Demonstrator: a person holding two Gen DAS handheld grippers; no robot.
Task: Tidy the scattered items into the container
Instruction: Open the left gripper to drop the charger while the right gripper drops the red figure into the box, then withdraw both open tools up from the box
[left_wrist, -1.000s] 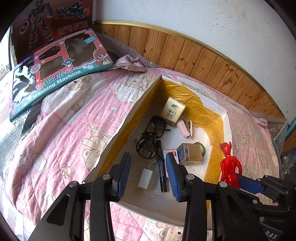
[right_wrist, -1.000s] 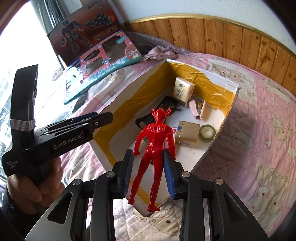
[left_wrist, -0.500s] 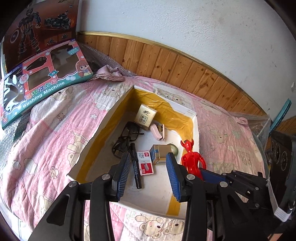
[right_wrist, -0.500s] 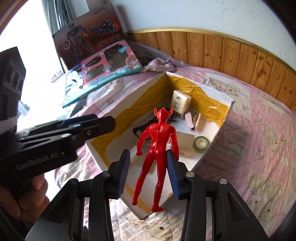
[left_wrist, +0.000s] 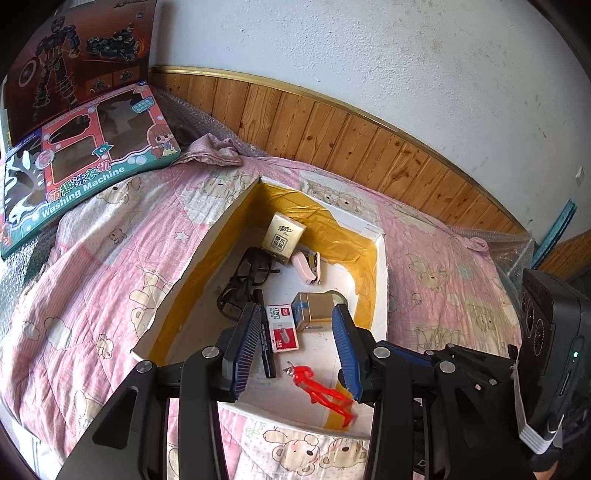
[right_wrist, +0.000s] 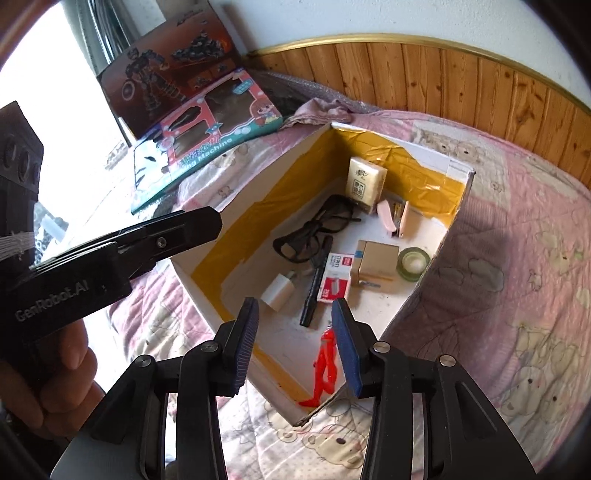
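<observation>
The bed quilt (left_wrist: 110, 258) carries the work area; two toy boxes (right_wrist: 207, 147) rest at its far corner, outside the container. You cannot tell from these views whether they count as scattered items.

The container (right_wrist: 454, 221), an open white box with yellow tape on its inner walls, sits on the quilt. It holds a tissue pack (right_wrist: 365, 182), black glasses (right_wrist: 314, 232), a brown carton (right_wrist: 376, 264), a staples box (right_wrist: 336, 277), a marker (right_wrist: 316, 284), a tape roll (right_wrist: 413, 262), a pink stapler (right_wrist: 388, 221) and a white charger (right_wrist: 279, 291).

The red figure (right_wrist: 325, 365) lies inside the box at its near corner, feet towards the near wall, free of both tools.

Your right gripper (right_wrist: 295, 343) hangs above that corner with its fingers wide apart and nothing between them. Your left gripper (left_wrist: 295, 347) hovers over the near part of the box, fingers likewise spread and empty.

Hazards from here:
- The box stands on soft bedding. Pressing a finger on the near wall could tip it and spill the contents.
- The two tools are close together over one corner. Moving both at once may cause a collision.
- Dropping low while withdrawing could catch the figure's legs and flick it back out.
</observation>
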